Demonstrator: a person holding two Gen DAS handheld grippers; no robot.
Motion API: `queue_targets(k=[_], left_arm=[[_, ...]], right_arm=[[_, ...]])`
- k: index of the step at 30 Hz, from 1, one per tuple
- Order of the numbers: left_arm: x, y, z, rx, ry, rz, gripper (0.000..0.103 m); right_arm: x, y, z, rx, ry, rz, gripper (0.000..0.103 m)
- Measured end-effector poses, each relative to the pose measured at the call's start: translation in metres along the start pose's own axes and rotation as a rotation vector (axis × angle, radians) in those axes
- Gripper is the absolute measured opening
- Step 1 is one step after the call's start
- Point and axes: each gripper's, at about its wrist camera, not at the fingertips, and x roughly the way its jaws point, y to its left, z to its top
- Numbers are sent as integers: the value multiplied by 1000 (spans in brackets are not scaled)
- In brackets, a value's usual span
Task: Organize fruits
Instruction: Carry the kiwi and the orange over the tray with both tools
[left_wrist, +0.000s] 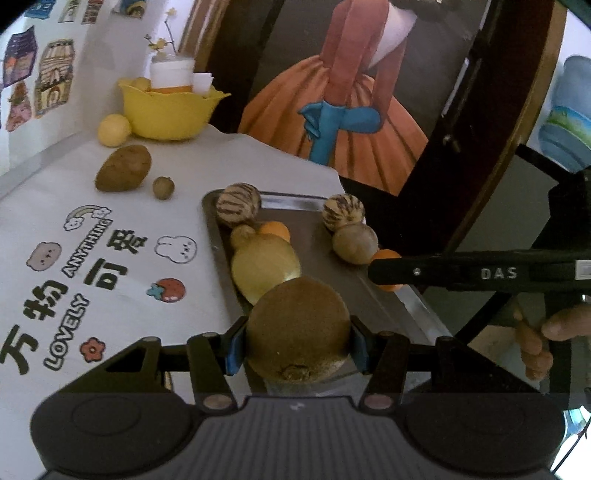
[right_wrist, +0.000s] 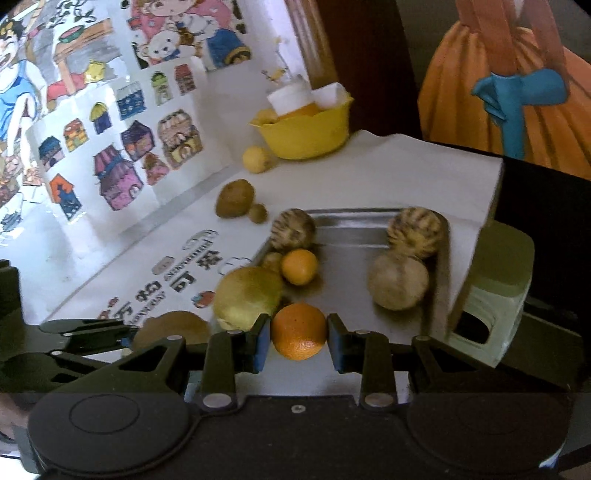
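Two grippers hold fruit low over the metal tray's (right_wrist: 354, 221) near end: the left gripper (left_wrist: 297, 345) clamps a kiwi (left_wrist: 297, 328), the right gripper (right_wrist: 298, 338) an orange (right_wrist: 298, 330). Farther in, a pear (right_wrist: 247, 299) and striped balls (right_wrist: 415, 227) crowd the tray, so a released fruit could likely roll and knock them.

White-clothed table (left_wrist: 280, 162) with tray (left_wrist: 369, 291), bowl (left_wrist: 166, 114).

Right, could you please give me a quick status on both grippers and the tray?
Left gripper shut on kiwi. Right gripper around orange, small gap on its right side. Tray crowded, nothing blocking.
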Motion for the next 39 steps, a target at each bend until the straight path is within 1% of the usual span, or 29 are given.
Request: queue_targets(k=[9,12,21,33,39], left_arm=[[9,-13,-5,41,19,46,59],[11,-16,-5,63,11,58,59],[16,-19,-7,69,12,61,59],[23,-17,-8,58,26,52,59],[26,-22,-10,81,33,67,59]], right_arm=[[16,-23,-10,-14,-11,-82,34],[22,-26,-11,-22,-10,-94,34],[33,-23,-11,-85,-18,-136,34],[37,-25,-12,-92,-19,-146,34],[38,-26,-12,-88,-22,-147,34]])
